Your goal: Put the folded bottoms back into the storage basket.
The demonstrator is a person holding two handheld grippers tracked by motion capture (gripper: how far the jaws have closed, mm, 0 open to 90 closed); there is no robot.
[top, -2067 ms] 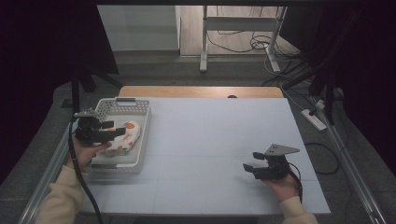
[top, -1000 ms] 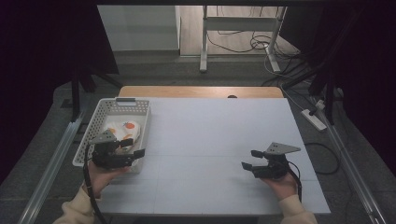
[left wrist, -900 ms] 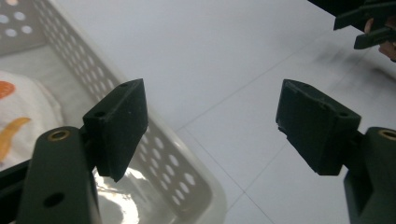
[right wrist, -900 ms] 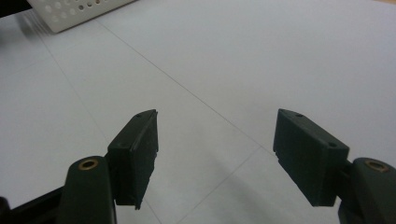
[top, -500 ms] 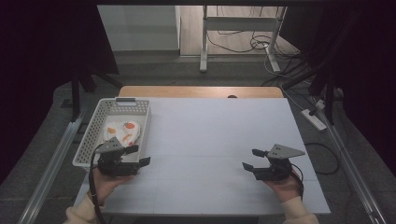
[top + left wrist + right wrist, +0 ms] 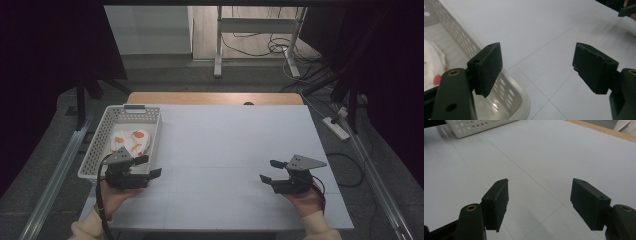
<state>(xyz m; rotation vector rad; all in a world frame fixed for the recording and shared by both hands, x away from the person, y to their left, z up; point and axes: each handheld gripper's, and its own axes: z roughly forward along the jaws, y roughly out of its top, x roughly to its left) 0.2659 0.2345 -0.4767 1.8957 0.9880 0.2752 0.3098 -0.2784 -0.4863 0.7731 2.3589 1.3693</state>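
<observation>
A white perforated basket point(image 6: 94, 145) stands at the table's left side, with a white cloth printed in orange and red point(image 6: 131, 141) lying inside. My left gripper point(image 6: 149, 166) hovers at the basket's near right corner, jaws wide apart and empty, pointing right across the table. In the left gripper view the basket rim point(image 6: 520, 100) and the cloth point(image 6: 432, 65) lie at the left behind my left gripper point(image 6: 537, 67). My right gripper point(image 6: 271, 171) rests low at the table's right front, open and empty. The right gripper view has my right gripper point(image 6: 539, 203) over bare table.
The white table top point(image 6: 225, 145) has a wooden strip point(image 6: 215, 98) along its far edge. The basket point(image 6: 474, 126) appears far off in the right gripper view. Metal rails run down both sides of the table, and cables and a power strip point(image 6: 336, 127) lie on the floor.
My left gripper has drawn back out of the basket toward the table's front edge and turned right; the cloth stays in the basket. The right gripper has hardly moved.
</observation>
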